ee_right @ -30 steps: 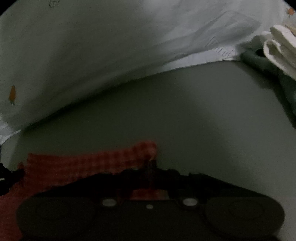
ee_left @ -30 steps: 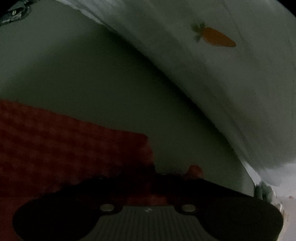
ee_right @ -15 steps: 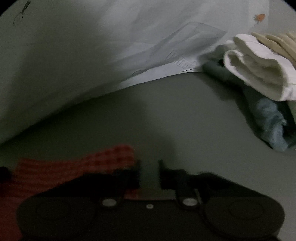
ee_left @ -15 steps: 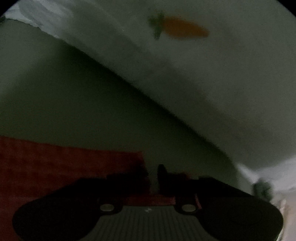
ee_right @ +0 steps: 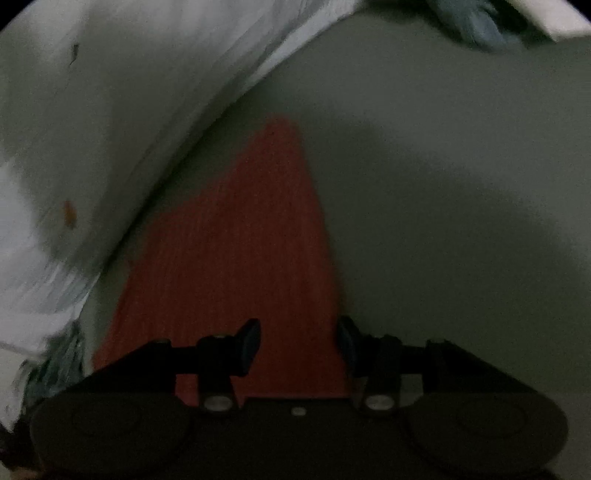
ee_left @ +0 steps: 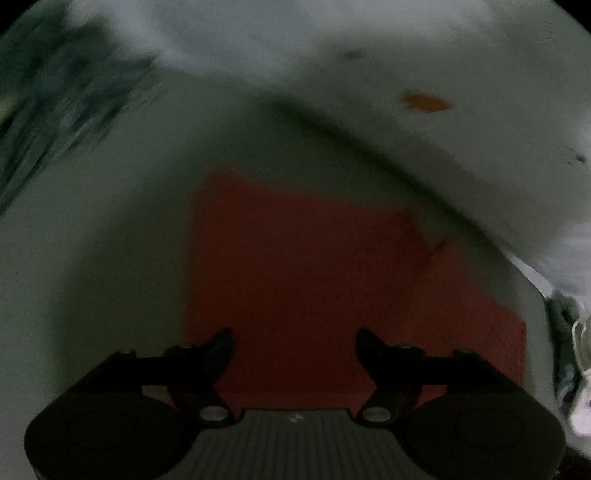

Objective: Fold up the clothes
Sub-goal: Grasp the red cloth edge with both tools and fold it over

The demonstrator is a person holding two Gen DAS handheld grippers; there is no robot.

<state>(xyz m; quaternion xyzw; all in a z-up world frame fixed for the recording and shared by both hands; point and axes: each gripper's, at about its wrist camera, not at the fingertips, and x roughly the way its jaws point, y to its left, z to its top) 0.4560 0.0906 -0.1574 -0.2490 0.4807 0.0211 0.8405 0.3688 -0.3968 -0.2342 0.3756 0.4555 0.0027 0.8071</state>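
Red checked cloth [ee_left: 303,280] was laid flat on the surface [ee_left: 110,236]; left tool [ee_left: 294,345] and right tool [ee_right: 298,341] were held wide apart, empty; creases should be pressed flat before regrasping.

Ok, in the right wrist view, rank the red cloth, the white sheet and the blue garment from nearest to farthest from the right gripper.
1. Red cloth: lies flat just ahead of the open right gripper, between its fingers.
2. White sheet: farther out, on the left, running up to the top.
3. Blue garment: farthest, at the top right edge of the view.
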